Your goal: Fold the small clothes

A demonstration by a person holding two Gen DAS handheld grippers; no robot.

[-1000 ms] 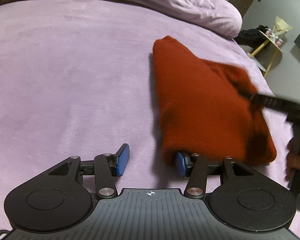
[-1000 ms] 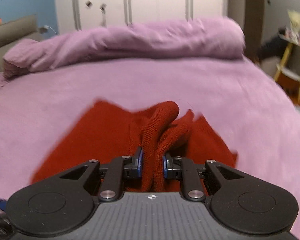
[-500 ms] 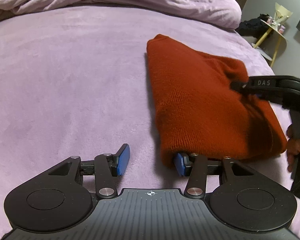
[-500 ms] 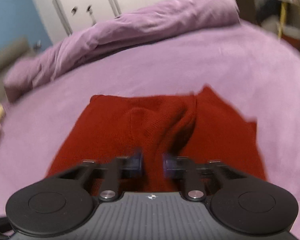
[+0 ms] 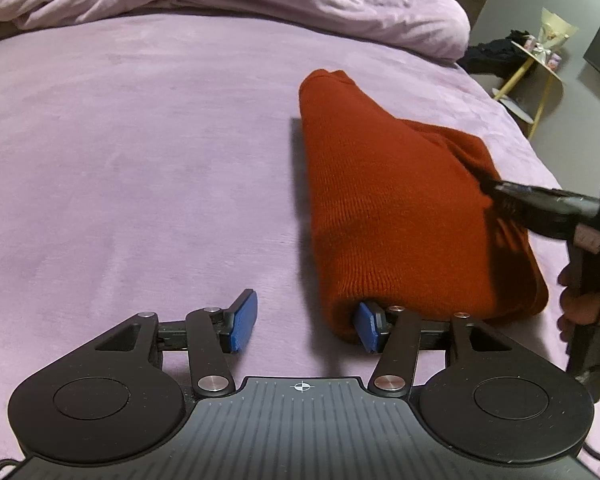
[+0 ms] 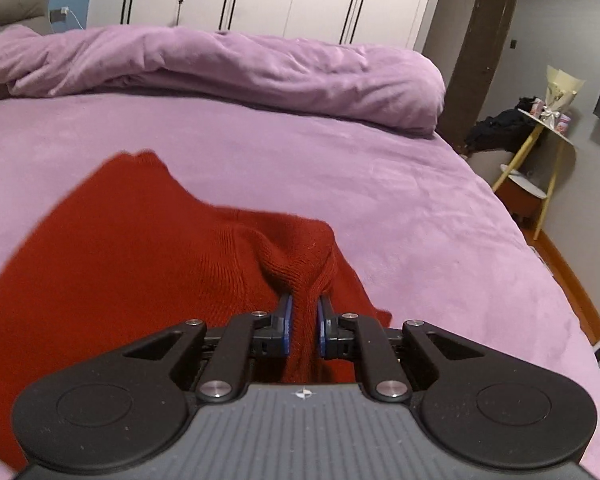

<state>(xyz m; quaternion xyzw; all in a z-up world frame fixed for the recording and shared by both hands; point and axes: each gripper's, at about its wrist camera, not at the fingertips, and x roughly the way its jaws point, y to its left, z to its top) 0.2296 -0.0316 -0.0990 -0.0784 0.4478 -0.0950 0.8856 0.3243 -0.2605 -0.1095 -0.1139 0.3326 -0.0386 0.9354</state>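
Right gripper (image 6: 303, 322): clenched on a bunched ridge of the red knit garment (image 6: 140, 248), pads pressing the cloth from both sides.
Left gripper (image 5: 306, 322): released, jaws wide; 1 blue pad sits tucked at the near rolled edge of the garment, the other over bare bed.
Garment: lies on the purple bed (image 5: 140, 152), already doubled over into a thick bundle, right of center in the left view.
Step in hand: carrying a pinched fold across, I judge.
Next move: lay the pinched part flat, let go, then square the edges.
Hand pose: the right hand (image 5: 584, 308) grips its handle low at the bed's edge.
Beyond: rumpled duvet (image 6: 220, 68), white wardrobe (image 6: 260, 0).
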